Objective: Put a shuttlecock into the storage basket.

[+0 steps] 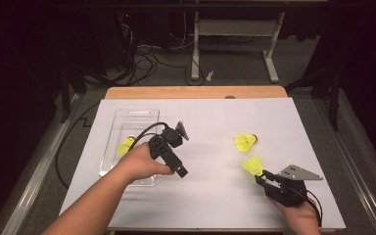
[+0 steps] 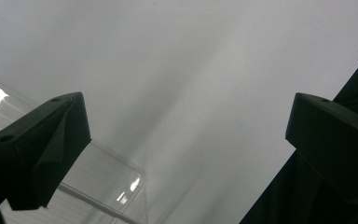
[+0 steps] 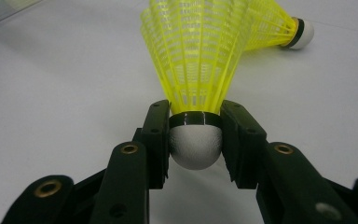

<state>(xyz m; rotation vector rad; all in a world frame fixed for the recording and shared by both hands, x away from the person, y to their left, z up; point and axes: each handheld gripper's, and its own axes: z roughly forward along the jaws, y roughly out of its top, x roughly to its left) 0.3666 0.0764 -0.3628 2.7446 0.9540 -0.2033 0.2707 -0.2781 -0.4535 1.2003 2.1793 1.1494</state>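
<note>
- Nearest the camera in the right gripper view: right hand-held gripper, both jaws pressed on the white rounded cork of a yellow shuttlecock, clamped just below its black band, skirt fanning up and away.
- Seen from the high view: same right hand-held gripper at the near right of the table, held by a hand coming in from the bottom edge, grey 3-cornered plate on top, cable trailing back.
- Held shuttlecock pointing skirt-first toward the middle of the table, cork end in the jaws.
- Just beyond it, near but apart: a 2nd yellow shuttlecock lying on its side on the white table cover, cork pointing right; also visible behind the held one in the right gripper view.
- Left side of the table: clear plastic tray with a 3rd yellow shuttlecock lying inside, partly hidden behind the left hand.
- Left hand-held gripper gripped by the left hand, set at the tray's right edge, tilted down toward the table.
- Left gripper view: left hand-held gripper with jaws standing wide apart, nothing between them, only white table surface and a corner of the clear tray at lower left.
</note>
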